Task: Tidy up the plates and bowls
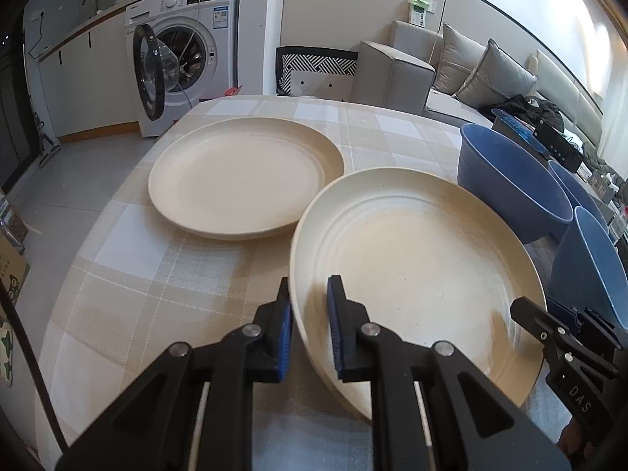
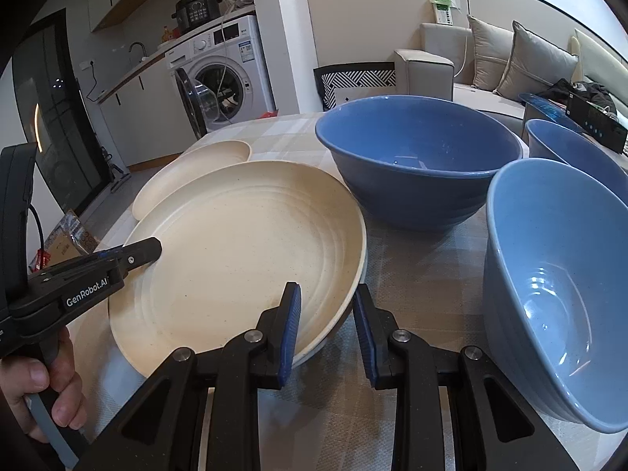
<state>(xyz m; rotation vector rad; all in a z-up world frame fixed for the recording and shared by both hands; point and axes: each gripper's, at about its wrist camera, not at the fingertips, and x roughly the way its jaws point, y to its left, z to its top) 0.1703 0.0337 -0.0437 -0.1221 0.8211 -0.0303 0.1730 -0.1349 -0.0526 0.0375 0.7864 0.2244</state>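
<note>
Two cream plates lie on the checked tablecloth. The far plate (image 1: 243,176) lies flat; it also shows in the right wrist view (image 2: 219,153). The near plate (image 1: 416,271) is tilted, its left rim raised; it also shows in the right wrist view (image 2: 243,251). My left gripper (image 1: 310,329) straddles that plate's left rim, jaws partly open, pads (image 1: 335,329) close to the rim. My right gripper (image 2: 325,329) straddles the plate's right rim, jaws apart. Three blue bowls stand at the right: a large one (image 2: 420,157), a near lighter one (image 2: 557,294) and a far one (image 2: 565,141).
The table's left edge (image 1: 98,212) drops to a tiled floor. A washing machine (image 1: 188,51) with its door open stands behind, a grey sofa (image 1: 463,74) at the back right. The bowls crowd the table's right side.
</note>
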